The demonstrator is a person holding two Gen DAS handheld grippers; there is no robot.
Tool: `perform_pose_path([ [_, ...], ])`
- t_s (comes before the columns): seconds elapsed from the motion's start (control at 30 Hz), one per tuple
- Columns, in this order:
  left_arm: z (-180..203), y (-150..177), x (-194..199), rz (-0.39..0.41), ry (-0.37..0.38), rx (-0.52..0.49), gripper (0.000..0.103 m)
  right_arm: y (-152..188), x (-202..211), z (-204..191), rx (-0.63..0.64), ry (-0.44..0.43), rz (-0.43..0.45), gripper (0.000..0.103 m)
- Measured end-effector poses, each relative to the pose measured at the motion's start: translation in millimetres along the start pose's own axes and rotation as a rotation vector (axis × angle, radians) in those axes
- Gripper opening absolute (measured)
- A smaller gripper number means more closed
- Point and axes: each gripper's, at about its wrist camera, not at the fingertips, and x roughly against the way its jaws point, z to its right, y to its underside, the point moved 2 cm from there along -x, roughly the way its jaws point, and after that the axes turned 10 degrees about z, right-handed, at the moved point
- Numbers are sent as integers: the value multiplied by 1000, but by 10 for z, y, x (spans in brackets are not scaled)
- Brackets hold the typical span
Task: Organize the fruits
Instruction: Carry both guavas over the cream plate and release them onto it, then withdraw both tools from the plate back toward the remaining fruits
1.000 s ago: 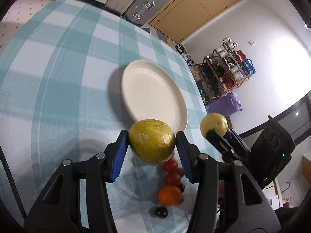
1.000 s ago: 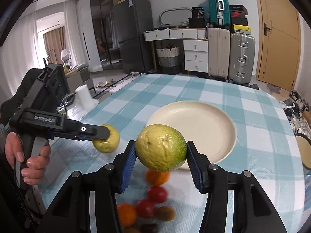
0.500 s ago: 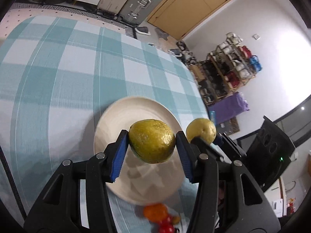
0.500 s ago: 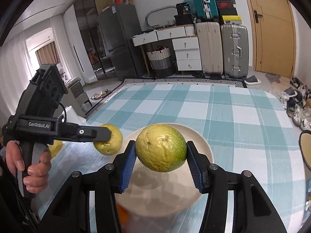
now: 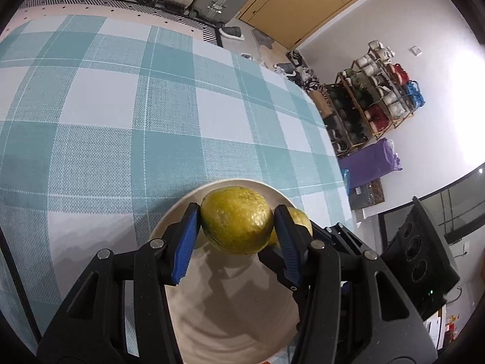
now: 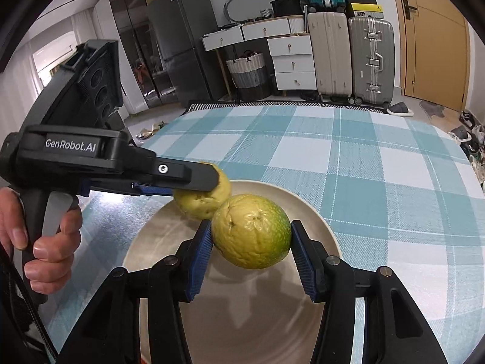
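My left gripper (image 5: 238, 232) is shut on a yellow-green citrus fruit (image 5: 236, 220) and holds it over the far part of the cream plate (image 5: 230, 318). My right gripper (image 6: 251, 253) is shut on a second yellow-green citrus fruit (image 6: 251, 239), also above the plate (image 6: 242, 321). The two fruits are close together, nearly touching. In the right wrist view the left gripper (image 6: 194, 182) comes in from the left with its fruit (image 6: 201, 200). In the left wrist view the right gripper's fruit (image 5: 298, 220) peeks out behind my right finger.
The plate sits on a round table with a teal and white checked cloth (image 6: 379, 176). Suitcases (image 6: 369, 57), white drawers (image 6: 291, 57) and a fridge stand beyond the table's far edge. A shoe rack (image 5: 376, 100) stands to the right by the wall.
Both grippers have moved forward with their fruits, from above the small fruits near the table's front to over the plate, and have come closer together. The small fruits have dropped out of view.
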Motion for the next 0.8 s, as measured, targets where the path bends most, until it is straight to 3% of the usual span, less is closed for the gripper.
perform_pose_path([
  [0.13, -55, -37, -36, -6, 26, 47, 48, -4, -91, -4, 39, 45, -14, 53],
  [0.23, -41, -27, 32, 7, 5, 58, 61, -19, -49, -9, 45, 26, 12, 59],
  [0.3, 0, -8, 123, 23, 9, 55, 61, -38, 14, -8, 35, 26, 29, 73],
  [0.43, 3, 63, 356, 62, -42, 62, 84, -101, 272, 27, -9, 27, 99, 82],
  [0.5, 8, 123, 505, 98, -77, 49, 84, -116, 426, 41, -23, 38, 133, 91],
  [0.6, 38, 233, 703, 126, -108, 44, 84, -131, 636, 22, -29, 50, 158, 96],
  [0.8, 294, 465, 1169, 241, -212, -94, 86, -154, 999, -171, 28, 63, 209, 101],
])
